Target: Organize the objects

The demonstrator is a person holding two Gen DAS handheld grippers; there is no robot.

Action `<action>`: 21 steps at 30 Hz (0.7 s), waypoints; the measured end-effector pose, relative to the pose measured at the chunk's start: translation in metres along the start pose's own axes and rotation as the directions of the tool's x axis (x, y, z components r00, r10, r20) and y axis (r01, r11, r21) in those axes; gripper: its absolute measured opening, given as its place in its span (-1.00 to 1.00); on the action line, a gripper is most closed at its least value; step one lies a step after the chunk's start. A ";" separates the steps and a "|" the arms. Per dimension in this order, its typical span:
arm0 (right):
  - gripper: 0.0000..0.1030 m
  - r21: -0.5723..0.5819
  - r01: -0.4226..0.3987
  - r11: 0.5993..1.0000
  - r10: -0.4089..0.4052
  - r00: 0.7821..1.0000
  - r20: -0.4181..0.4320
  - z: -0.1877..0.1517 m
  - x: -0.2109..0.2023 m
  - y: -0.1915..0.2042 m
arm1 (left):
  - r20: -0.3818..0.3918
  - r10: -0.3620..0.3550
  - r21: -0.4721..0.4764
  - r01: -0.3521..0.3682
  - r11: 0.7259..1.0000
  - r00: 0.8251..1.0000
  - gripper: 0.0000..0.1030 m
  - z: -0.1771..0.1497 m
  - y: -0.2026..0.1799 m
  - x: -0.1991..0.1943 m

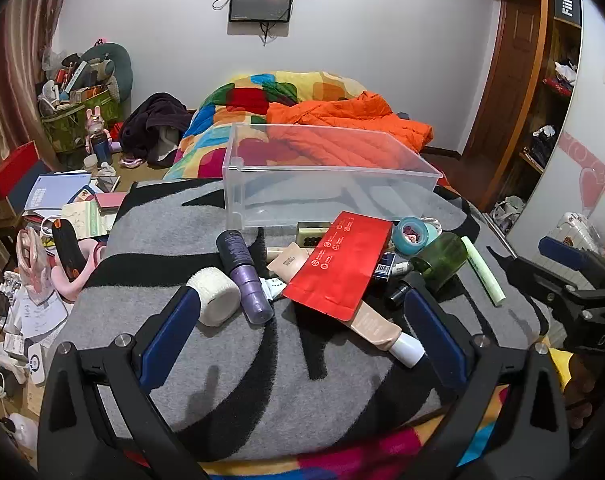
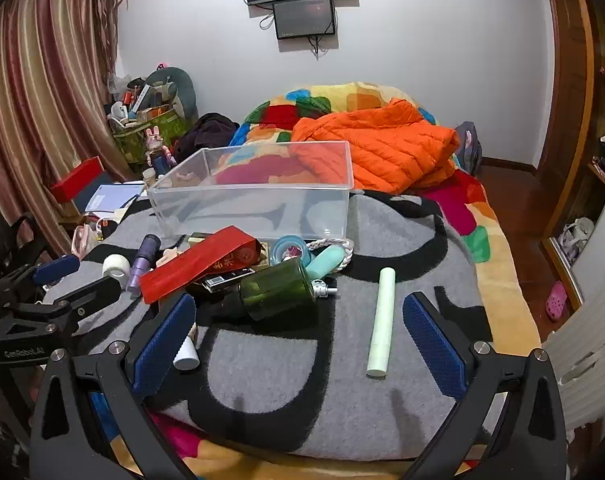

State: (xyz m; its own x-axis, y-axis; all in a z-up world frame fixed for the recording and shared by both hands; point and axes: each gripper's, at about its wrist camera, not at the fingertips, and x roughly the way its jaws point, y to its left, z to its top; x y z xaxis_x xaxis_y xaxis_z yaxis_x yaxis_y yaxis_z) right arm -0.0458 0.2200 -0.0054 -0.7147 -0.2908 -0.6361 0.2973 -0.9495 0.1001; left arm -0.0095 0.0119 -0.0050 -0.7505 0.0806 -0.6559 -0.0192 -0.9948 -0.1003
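Observation:
An empty clear plastic bin [image 1: 330, 184] [image 2: 258, 196] stands on the grey and black blanket. In front of it lies a pile: a red packet [image 1: 340, 260] [image 2: 198, 262], a purple bottle [image 1: 244, 276] [image 2: 142, 264], a white tape roll [image 1: 214, 296] [image 2: 116, 266], a green bottle [image 1: 442, 258] [image 2: 278, 288], a pale green tube [image 1: 484, 270] [image 2: 382, 320], a beige tube [image 1: 382, 330] and a blue tape roll [image 1: 412, 234] [image 2: 290, 250]. My left gripper [image 1: 302, 328] is open over the pile's near edge. My right gripper [image 2: 298, 336] is open near the pale green tube.
An orange jacket [image 1: 350, 120] and a colourful quilt [image 1: 230, 120] lie on the bed behind the bin. Books, a red box [image 1: 10, 168] and clutter fill the floor at left. A wardrobe [image 1: 542, 120] stands at right.

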 end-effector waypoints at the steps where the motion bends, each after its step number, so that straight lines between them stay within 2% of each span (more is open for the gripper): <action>1: 1.00 0.000 -0.002 1.000 0.002 1.000 -0.001 -0.001 0.000 -0.001 | 0.000 0.001 0.000 -0.001 1.000 1.000 1.00 0.000 0.000 0.000; 21: 1.00 0.003 0.003 1.000 -0.003 0.999 -0.033 -0.005 0.009 0.001 | 0.021 -0.003 0.004 0.003 1.000 1.000 1.00 -0.002 -0.004 -0.007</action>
State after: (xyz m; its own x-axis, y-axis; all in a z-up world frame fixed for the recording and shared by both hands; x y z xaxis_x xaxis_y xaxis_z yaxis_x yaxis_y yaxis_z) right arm -0.0485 0.2169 -0.0143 -0.6942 -0.2835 -0.6616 0.2927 -0.9509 0.1004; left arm -0.0032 0.0150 -0.0015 -0.7640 0.0823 -0.6399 -0.0239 -0.9948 -0.0994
